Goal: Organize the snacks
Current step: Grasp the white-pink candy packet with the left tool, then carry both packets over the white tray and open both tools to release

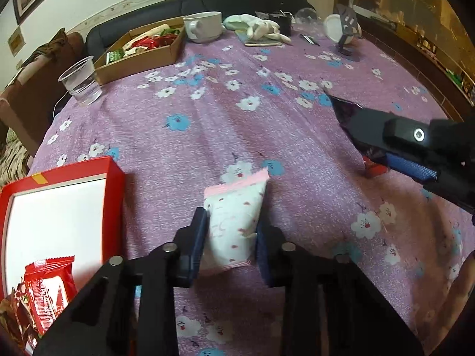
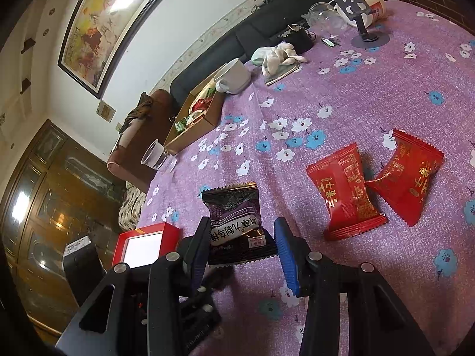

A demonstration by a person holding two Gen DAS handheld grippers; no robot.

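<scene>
In the left wrist view, the left gripper was clenched on a white snack packet with a pink edge, both blue-padded fingers pressed against its sides over the purple flowered tablecloth. Just left of that packet stood a red box with a white inside, and red wrapped snacks lay in its near corner. Beyond the red box sat a clear plastic cup, and behind the cup a cardboard tray of mixed snacks and a white mug. To the right of the white packet, the right gripper reached in from the frame's edge, carrying a dark packet. In the right wrist view, the right gripper grasped that dark purple snack packet; the left finger touched its edge, while the blue pad on the right stood just beside it, so whether that finger made contact could not be told. Right of the dark packet, two red snack packets lay on the cloth, touching at a corner. The red box sat left of the dark packet at the table's edge, with the cup and cardboard tray beyond it.
</scene>
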